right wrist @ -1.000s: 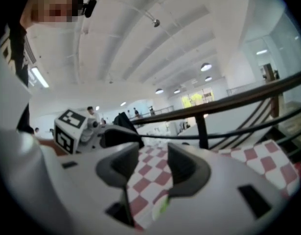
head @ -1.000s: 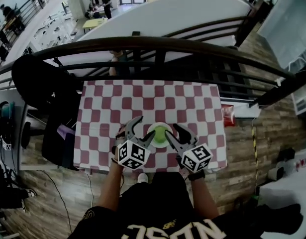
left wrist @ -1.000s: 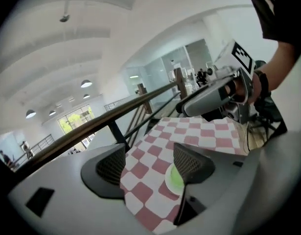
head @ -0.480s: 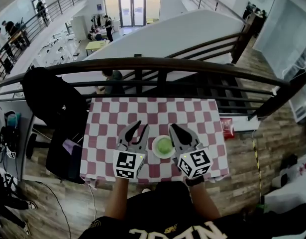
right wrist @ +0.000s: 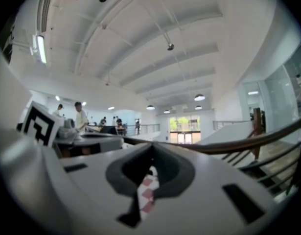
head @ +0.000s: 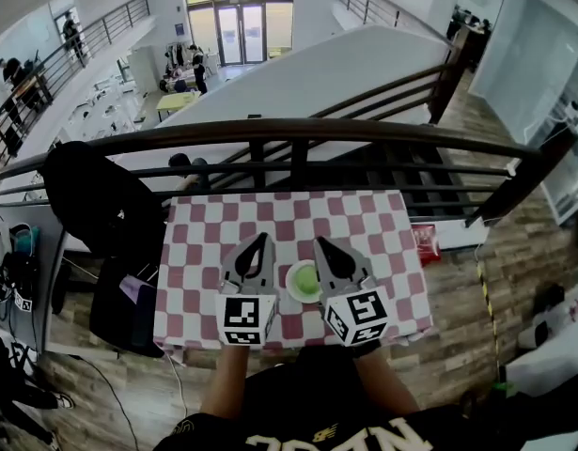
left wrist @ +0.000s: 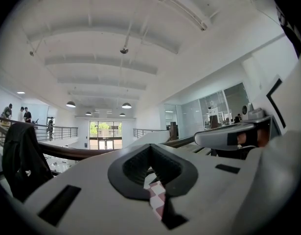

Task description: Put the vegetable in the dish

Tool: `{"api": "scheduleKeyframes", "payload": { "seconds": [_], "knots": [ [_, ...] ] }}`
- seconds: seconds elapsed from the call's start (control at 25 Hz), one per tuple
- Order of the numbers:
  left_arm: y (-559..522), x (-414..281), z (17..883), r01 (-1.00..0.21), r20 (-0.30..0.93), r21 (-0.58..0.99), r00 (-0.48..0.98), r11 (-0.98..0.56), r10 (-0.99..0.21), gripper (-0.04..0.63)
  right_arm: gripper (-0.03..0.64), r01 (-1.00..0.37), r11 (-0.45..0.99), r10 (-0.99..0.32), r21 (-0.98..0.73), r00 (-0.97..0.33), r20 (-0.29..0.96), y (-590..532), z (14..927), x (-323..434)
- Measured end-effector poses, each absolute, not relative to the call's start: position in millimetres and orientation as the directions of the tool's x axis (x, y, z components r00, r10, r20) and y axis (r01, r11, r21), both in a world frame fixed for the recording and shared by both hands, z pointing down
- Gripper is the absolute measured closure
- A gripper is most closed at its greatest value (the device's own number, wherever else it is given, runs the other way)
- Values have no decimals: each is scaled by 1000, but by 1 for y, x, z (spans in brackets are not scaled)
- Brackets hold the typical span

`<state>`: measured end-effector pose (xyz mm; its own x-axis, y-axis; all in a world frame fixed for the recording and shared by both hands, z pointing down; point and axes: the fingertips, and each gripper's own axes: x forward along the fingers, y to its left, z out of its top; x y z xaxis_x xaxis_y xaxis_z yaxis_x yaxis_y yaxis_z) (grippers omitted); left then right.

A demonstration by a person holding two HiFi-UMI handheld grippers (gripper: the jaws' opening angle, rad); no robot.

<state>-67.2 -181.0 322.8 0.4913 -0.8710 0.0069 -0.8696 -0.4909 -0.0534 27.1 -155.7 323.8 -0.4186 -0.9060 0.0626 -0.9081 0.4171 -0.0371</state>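
The vegetable (head: 307,278) lies green in the white dish (head: 295,292), which sits toward 6 o'clock on the checked desk (head: 199,228), close to the near edge. So the task looks finished. The left claw (head: 260,242) hangs at the dish's 9 o'clock and the right claw (head: 320,243) at its 3 o'clock. Both have just been closing, their jaws now together on nothing (only checked cloth shows through the slits). The risk I see is in lowering the hands: either claw could clip the rim and tip the vegetable out. It could also nudge the dish off that near edge, or drag the cloth along with it.
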Motion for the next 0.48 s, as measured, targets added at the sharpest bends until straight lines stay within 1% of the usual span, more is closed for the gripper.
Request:
{"api": "scheduleKeyframes", "payload": {
  "seconds": [0.2,0.48],
  "knots": [
    [-173,-59,331,-865,24,-53,498,-499,-867,578,600,-912,409,-911,-31,-410,44,-149,321,24],
    [-169,-62,327,-871,16,-37,489,-489,-872,578,600,-924,380,-924,-29,-381,28,-146,316,28]
  ]
}}
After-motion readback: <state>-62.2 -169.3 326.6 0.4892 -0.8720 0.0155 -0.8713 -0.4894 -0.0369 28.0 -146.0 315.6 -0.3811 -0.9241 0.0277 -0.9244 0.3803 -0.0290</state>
